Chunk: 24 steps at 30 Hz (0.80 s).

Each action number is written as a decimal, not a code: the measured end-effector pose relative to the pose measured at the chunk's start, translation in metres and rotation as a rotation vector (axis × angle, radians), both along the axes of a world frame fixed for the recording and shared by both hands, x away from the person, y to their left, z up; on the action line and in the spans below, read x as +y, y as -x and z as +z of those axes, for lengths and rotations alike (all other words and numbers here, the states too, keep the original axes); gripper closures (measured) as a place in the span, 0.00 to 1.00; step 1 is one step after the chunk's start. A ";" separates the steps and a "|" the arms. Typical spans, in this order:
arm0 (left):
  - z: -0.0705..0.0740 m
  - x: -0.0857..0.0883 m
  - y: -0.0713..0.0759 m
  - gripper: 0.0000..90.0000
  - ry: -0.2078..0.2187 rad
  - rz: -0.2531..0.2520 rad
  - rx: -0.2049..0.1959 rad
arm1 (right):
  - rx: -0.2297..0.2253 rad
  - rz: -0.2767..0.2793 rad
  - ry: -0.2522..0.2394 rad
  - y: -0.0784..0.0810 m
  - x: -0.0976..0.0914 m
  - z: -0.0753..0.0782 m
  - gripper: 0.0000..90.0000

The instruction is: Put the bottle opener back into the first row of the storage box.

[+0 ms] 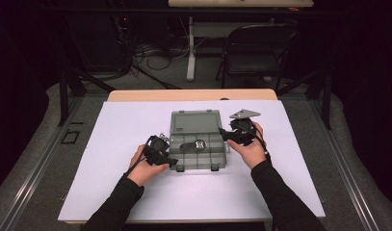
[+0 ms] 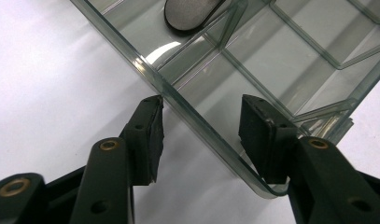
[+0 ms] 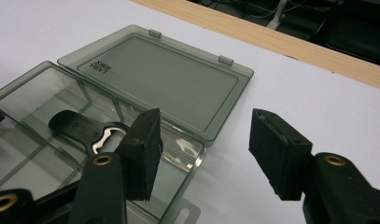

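A clear grey compartment box (image 1: 205,159) lies open on the white table cover, its lid (image 1: 194,122) folded flat behind it. A black bottle opener (image 1: 192,146) with a metal head rests in a middle compartment. My left gripper (image 1: 173,162) is at the box's front left corner. In the left gripper view it (image 2: 204,116) is open and straddles the box wall (image 2: 155,77), with one pad outside and one inside and the opener's end (image 2: 190,11) beyond. My right gripper (image 1: 224,134) is open at the box's right rear corner. In the right gripper view it (image 3: 204,126) faces the lid (image 3: 159,79) and the opener (image 3: 85,128).
The white cover (image 1: 126,144) spans the table, with a strip of bare wood (image 1: 136,95) along the far edge. A folding chair (image 1: 254,53) and a table leg (image 1: 190,48) stand on the floor beyond. Both forearms in black sleeves come in from the bottom.
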<state>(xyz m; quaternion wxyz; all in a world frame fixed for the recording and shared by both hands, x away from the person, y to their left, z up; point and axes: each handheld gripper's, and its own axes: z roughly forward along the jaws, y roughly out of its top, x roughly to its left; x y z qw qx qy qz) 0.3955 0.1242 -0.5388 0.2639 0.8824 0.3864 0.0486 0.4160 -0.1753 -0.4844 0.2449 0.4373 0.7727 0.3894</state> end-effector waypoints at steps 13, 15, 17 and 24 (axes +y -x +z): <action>-0.001 0.001 -0.002 0.59 0.012 0.033 0.013 | 0.045 -0.015 0.024 -0.028 0.016 0.002 0.49; -0.001 0.000 -0.002 0.59 0.008 0.030 0.013 | 0.057 -0.019 0.025 -0.033 0.019 0.002 0.49; -0.001 0.001 -0.002 0.59 0.005 0.028 0.011 | 0.062 -0.022 0.031 -0.038 0.021 0.002 0.49; -0.001 -0.001 -0.002 0.60 -0.007 0.035 0.008 | 0.098 -0.039 0.008 -0.052 0.028 -0.006 0.49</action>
